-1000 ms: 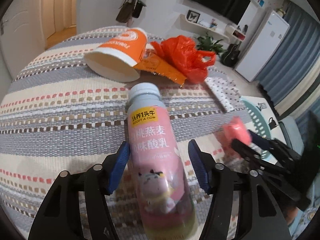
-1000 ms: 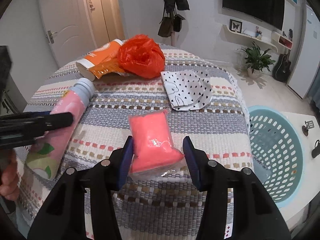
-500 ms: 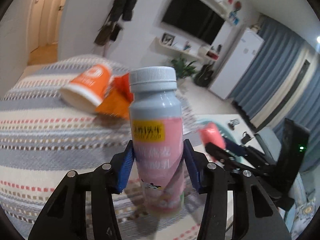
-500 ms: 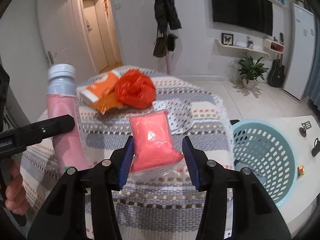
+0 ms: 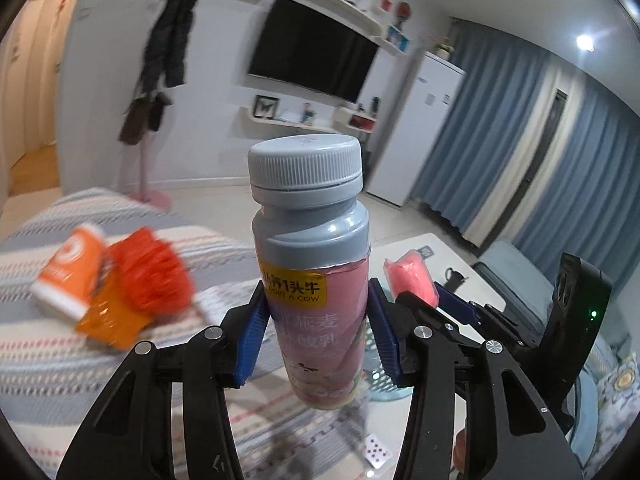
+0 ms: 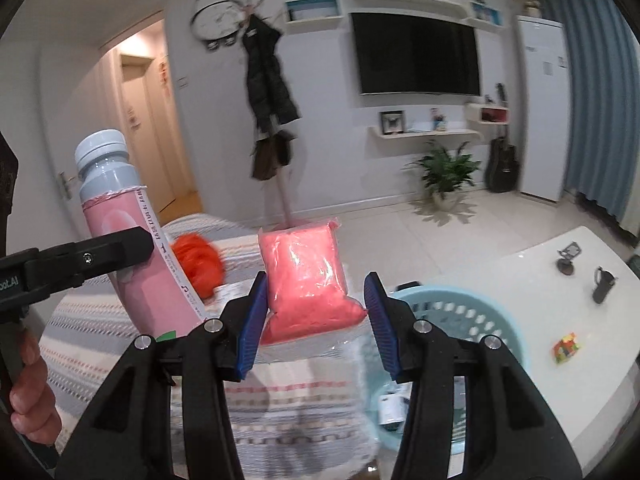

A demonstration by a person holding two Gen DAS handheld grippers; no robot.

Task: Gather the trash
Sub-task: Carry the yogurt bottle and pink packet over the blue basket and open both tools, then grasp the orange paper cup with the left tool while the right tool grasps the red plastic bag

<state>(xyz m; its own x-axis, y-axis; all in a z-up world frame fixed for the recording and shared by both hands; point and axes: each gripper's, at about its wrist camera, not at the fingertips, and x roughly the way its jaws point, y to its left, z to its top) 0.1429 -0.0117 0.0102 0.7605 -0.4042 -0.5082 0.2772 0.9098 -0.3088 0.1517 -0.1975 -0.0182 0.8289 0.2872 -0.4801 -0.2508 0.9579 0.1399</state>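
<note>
Right wrist view: basket (image 6: 472,304) rim at 4 o'clock; your right gripper (image 6: 316,320) clamps the pink packet (image 6: 306,276) (left gripper (image 5: 318,336) grips the bottle (image 5: 314,276)).

Upright pink bottle (image 5: 316,280) and pink packet (image 6: 308,276), both aloft.

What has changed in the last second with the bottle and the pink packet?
The left gripper closed on the bottle, which lay on the bed a second ago, and raised it upright. The right gripper lifted the pink packet off the bed toward the basket. The cup and red bag stayed on the bed.
</note>
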